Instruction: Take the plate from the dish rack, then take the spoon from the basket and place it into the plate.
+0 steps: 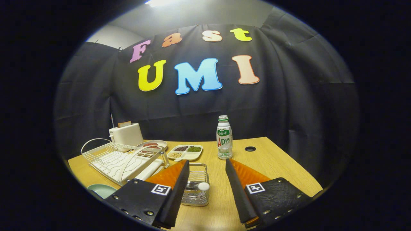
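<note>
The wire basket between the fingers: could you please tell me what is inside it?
The wire basket holds a spoon, its pale handle end poking over the rim. The basket's left part is hidden behind a finger of the open hand-held gripper, so anything else inside cannot be seen.

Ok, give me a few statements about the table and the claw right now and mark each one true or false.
1. The claw is open and holds nothing. True.
2. The spoon lies in the wire basket between the claw's fingers. True.
3. The bottle lies on its side. False: it stands upright, beyond the fingers.
4. The green plate stands in the dish rack. False: it sits on the table, in front of the rack.
5. A toaster stands behind the dish rack. True.
6. The divided tray is empty. False: it holds beans or grains in its compartments.
</note>
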`<state>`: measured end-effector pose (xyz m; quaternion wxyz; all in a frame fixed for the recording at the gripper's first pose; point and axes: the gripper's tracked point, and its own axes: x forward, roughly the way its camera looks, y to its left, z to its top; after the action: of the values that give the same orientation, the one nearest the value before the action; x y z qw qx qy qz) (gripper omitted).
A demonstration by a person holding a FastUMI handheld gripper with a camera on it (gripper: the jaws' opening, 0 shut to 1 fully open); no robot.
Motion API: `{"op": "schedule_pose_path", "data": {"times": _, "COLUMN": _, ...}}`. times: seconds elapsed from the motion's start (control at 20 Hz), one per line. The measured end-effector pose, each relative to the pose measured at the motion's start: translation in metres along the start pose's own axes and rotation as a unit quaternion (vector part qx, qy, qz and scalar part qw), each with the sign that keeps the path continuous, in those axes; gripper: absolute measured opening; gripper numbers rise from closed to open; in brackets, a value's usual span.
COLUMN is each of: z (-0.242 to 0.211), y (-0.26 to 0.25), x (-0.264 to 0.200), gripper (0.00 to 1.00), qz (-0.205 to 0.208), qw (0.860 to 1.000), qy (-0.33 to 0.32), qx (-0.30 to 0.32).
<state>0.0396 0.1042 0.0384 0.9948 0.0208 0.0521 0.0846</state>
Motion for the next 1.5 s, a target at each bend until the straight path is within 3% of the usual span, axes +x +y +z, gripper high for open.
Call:
{"op": "schedule_pose_path", "data": {"times": 0.15, "z": -0.021, "y": -0.002, "x": 0.014, "gripper": 0.62, "qz": -0.012, "qw": 0.999, "qy": 0.029, "qx": -0.012}}
{"op": "schedule_pose_path", "data": {"times": 0.2, "z": -0.019, "y": 0.000, "x": 0.016, "gripper": 0.40, "qz": -0.013, "qw": 1.000, "qy": 0.024, "qx": -0.011}}
{"op": "schedule_pose_path", "data": {"times": 0.25, "z": -0.017, "y": 0.005, "x": 0.013, "gripper": 0.29, "qz": -0.009, "qw": 1.000, "qy": 0.026, "qx": -0.010}}
{"op": "schedule_pose_path", "data": {"times": 0.35, "z": -0.015, "y": 0.015, "x": 0.011, "gripper": 0.25, "qz": 0.004, "qw": 1.000, "qy": 0.030, "qx": -0.007}}
{"op": "schedule_pose_path", "data": {"times": 0.4, "z": -0.018, "y": 0.017, "x": 0.009, "gripper": 0.15, "qz": 0.004, "qw": 0.999, "qy": 0.037, "qx": -0.012}}
{"op": "schedule_pose_path", "data": {"times": 0.5, "z": -0.006, "y": 0.011, "x": 0.004, "gripper": 0.14, "qz": -0.013, "qw": 0.999, "qy": 0.036, "qx": -0.019}}
{"op": "schedule_pose_path", "data": {"times": 0.55, "z": -0.010, "y": 0.017, "x": 0.004, "gripper": 0.08, "qz": -0.006, "qw": 0.999, "qy": 0.042, "qx": -0.013}}
{"op": "schedule_pose_path", "data": {"times": 0.9, "z": 0.019, "y": 0.021, "x": -0.009, "gripper": 0.08, "qz": -0.009, "qw": 0.998, "qy": 0.056, "qx": 0.005}}
{"op": "schedule_pose_path", "data": {"times": 1.3, "z": 0.080, "y": 0.031, "x": -0.046, "gripper": 0.08, "qz": -0.024, "qw": 0.997, "qy": 0.056, "qx": -0.053}}
{"op": "schedule_pose_path", "data": {"times": 1.5, "z": 0.106, "y": 0.045, "x": -0.064, "gripper": 0.08, "qz": -0.036, "qw": 0.997, "qy": 0.059, "qx": -0.021}}
